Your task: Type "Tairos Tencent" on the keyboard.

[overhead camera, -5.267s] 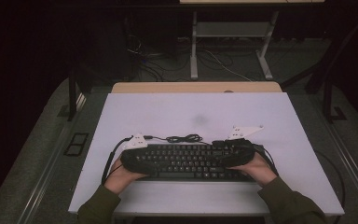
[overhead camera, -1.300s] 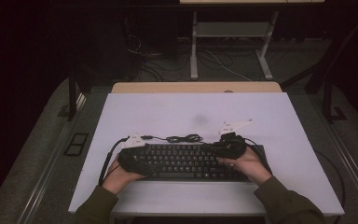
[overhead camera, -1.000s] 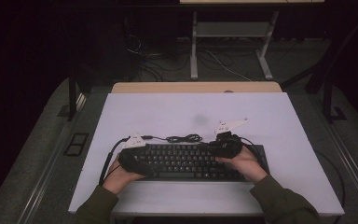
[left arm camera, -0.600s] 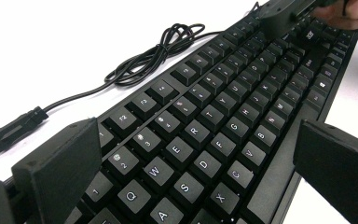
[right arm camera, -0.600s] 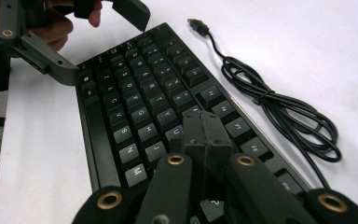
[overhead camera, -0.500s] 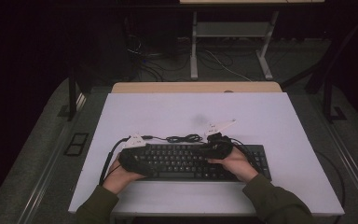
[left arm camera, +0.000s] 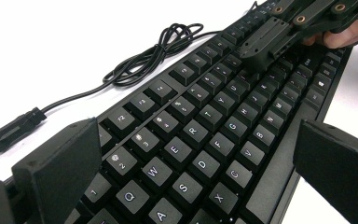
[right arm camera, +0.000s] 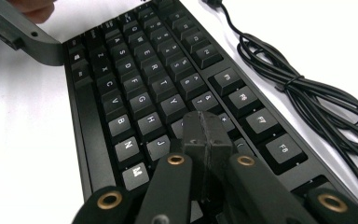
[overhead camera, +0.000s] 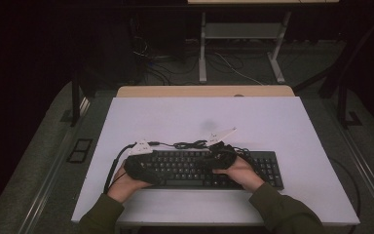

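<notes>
On the white tabletop (overhead camera: 175, 122) lies our keyboard (overhead camera: 185, 168). Our left tool (left arm camera: 205, 177), wide, straddles its end to steady it, while our right tool (right arm camera: 206, 135), pinched empty, pokes keys.

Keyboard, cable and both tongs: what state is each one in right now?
Black full-size keyboard: flat on the white table, keys up.
Black keyboard cable: coiled in a bundle behind the keyboard, plug end lying loose on the table.
Left tongs: open, jaws straddling the keyboard's left end.
Right tongs: shut, tip over the keys near the middle rows.
</notes>
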Motion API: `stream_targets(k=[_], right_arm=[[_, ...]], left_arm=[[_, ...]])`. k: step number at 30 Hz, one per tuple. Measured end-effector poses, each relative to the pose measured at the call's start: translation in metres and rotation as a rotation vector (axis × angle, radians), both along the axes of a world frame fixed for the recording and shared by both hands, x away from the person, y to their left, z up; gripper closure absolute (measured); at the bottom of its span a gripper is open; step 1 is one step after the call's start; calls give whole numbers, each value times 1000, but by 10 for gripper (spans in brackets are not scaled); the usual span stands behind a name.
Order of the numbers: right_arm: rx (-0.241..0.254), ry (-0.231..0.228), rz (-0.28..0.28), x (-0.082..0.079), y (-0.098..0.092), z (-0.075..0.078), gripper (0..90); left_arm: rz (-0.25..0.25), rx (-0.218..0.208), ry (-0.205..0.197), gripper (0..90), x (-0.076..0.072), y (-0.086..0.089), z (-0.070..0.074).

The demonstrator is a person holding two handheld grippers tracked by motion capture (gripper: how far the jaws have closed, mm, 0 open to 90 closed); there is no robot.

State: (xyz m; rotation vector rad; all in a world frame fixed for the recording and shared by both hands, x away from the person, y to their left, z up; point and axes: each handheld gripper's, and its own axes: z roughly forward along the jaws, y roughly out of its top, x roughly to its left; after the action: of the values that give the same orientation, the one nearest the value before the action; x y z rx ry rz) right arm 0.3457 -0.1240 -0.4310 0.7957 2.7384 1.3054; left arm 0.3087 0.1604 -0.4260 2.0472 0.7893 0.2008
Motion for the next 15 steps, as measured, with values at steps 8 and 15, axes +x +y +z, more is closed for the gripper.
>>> stream_targets(k=[8,15], right_arm=[[-18,5,4,0,3,-3,892],[-33,6,7,-1,3,-5,891]], left_arm=[[-1,1,-1,2,0,0,0],[-4,6,-2,2,-1,0,0]])
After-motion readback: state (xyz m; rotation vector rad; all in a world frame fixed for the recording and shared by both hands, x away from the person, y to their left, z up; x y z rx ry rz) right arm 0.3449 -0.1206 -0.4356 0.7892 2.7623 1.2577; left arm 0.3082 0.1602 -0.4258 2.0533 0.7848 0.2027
